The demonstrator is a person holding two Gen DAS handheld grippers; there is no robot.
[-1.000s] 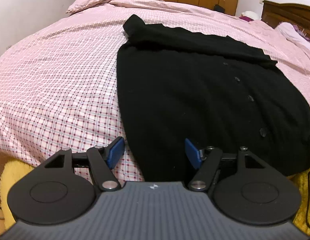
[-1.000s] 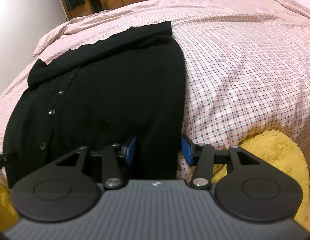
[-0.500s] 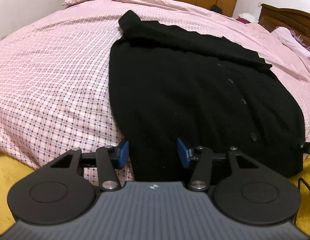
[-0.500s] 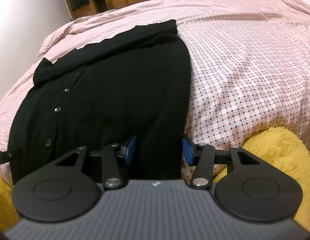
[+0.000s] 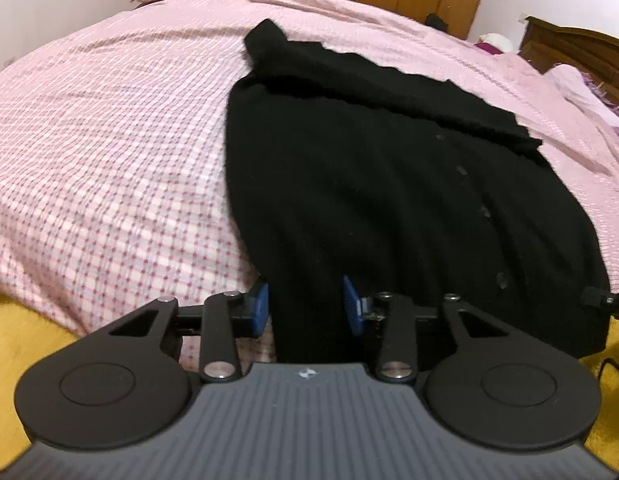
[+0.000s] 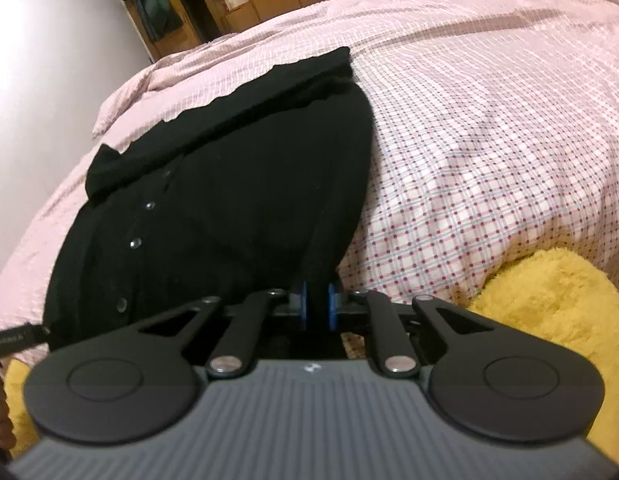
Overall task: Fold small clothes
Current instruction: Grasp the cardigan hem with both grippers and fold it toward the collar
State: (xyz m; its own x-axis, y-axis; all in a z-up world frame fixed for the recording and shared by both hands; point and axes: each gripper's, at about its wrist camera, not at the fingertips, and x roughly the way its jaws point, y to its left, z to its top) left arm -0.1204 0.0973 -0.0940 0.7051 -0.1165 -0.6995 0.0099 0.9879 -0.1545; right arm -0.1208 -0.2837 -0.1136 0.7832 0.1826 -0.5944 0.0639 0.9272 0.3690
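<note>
Right gripper [image 6: 317,306] clamps black cardigan [image 6: 229,208] hem; left gripper [image 5: 305,306] wide around its corner. Uneven lift risks skewed fold.

The left claw [image 5: 305,306] points toward 12 o'clock, held low and roughly level. Its two blue-padded fingers [image 5: 260,307] stand apart with a clear gap, and dark cloth fills that gap without either pad pressing on it. The right claw [image 6: 316,309] also points toward 12 o'clock, tipped slightly to 11. Its blue pads [image 6: 331,310] are drawn close together, pinching a thin fold of the dark cloth between them.
</note>
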